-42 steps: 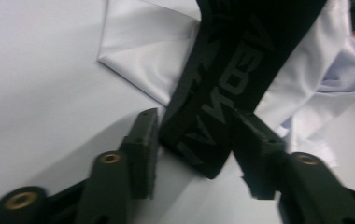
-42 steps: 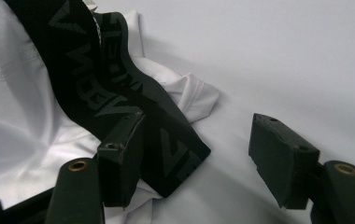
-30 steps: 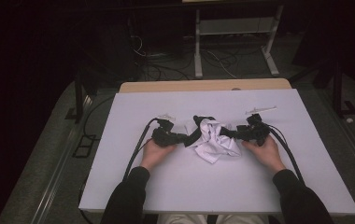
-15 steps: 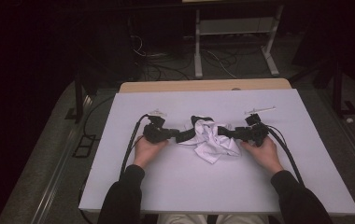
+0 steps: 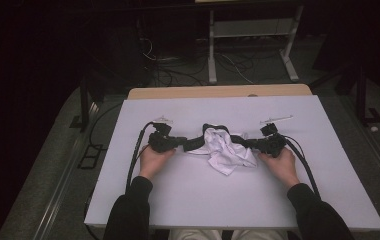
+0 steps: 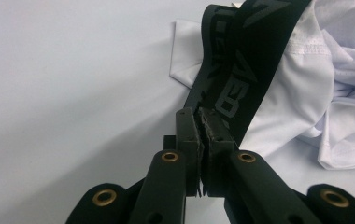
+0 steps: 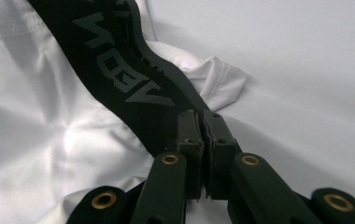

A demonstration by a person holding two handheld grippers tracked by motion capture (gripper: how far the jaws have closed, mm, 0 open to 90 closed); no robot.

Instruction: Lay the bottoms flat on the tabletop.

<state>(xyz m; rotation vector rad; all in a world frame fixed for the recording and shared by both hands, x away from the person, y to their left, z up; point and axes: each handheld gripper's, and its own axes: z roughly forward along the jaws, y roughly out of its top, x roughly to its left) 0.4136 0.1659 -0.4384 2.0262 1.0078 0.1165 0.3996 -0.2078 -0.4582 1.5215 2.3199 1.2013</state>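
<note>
Both your left gripper and right gripper are clamped on the black waistband of the white garment mid-table; pull apart unevenly and the thin elastic slips a pinch

On the table, the crumpled garment lies at centre. The left gripper sits at its nine o'clock, the right gripper at its three o'clock, each touching the waistband.
</note>
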